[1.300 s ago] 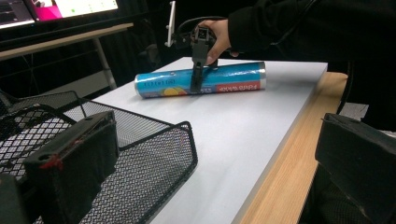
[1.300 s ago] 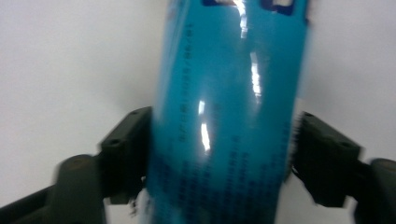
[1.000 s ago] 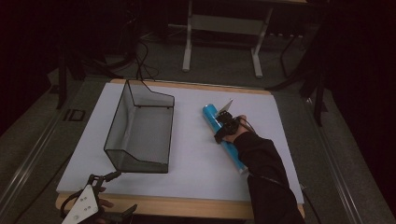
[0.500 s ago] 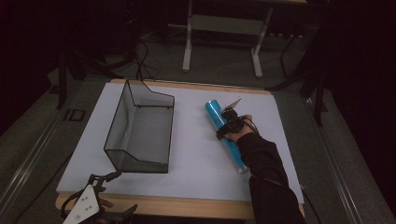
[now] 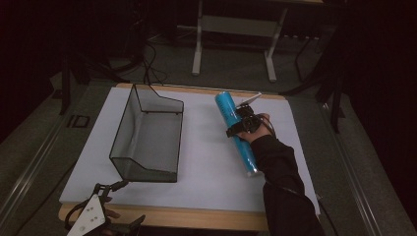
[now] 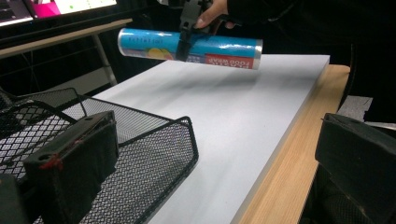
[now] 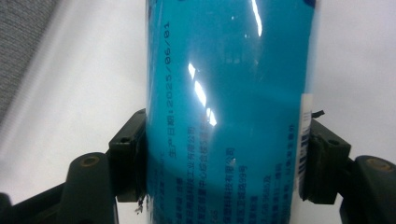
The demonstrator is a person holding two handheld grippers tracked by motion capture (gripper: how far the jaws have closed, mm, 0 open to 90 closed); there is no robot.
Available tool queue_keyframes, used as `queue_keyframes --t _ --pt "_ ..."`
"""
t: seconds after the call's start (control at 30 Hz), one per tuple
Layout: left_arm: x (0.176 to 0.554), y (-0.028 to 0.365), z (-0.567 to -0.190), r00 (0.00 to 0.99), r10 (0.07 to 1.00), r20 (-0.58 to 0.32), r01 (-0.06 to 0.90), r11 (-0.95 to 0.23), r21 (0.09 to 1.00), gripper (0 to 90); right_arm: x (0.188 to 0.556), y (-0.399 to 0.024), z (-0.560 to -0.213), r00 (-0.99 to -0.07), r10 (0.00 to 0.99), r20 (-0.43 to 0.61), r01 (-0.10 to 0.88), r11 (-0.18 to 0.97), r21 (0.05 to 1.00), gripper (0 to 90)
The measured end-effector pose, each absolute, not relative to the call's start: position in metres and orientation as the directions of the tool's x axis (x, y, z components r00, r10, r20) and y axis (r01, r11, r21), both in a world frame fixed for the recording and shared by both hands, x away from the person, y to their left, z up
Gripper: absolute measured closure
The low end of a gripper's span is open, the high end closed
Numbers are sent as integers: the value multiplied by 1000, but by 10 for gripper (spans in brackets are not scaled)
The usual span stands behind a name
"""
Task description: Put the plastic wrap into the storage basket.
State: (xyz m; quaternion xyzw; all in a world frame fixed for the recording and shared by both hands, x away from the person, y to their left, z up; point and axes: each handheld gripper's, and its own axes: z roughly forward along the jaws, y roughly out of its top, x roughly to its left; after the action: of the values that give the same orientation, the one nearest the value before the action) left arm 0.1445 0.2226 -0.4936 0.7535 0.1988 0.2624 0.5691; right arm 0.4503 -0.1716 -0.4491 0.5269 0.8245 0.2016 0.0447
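Nearest to the person, at about 7 o'clock on the table (image 5: 206, 152), the left gripper (image 5: 110, 189) is held low at the front edge, its jaws seen wide apart with nothing between them in the left gripper view, just beside the near corner of the black mesh basket (image 5: 147, 135). Farther out, at roughly 2 o'clock from the table's middle, the right gripper (image 5: 242, 125) is clenched on the blue food-wrap roll (image 5: 236, 132) — its jaws have just been closing, and in the right gripper view the roll (image 7: 229, 107) is pinched across its width between the two pads. The grip is taken near the roll's middle, slightly toward the far end. In the left gripper view the roll (image 6: 189, 46) is seen clear of the white surface, carried roughly level. Its long axis is laid from about 5 o'clock near the person to 11 o'clock at the far end, so the far end is pointed toward the back of the table. The basket is found at 9 o'clock from the roll, well apart, with its long axis running near to far — close to parallel with the roll's. A sideways carry toward 9 o'clock is judged to be what the coming move calls for, and the right hand is plainly the nearer one.
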Motion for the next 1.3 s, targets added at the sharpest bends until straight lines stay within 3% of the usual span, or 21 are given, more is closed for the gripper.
queue_keyframes --t 0.57,1.3 --pt "145 222 -494 783 598 167 2 -272 962 2 442 -144 -410 -435 880 191 809 288 513 315" --pt "143 222 -493 790 588 173 -8 -272 962 2 440 -59 -384 -479 828 290 765 232 601 315"
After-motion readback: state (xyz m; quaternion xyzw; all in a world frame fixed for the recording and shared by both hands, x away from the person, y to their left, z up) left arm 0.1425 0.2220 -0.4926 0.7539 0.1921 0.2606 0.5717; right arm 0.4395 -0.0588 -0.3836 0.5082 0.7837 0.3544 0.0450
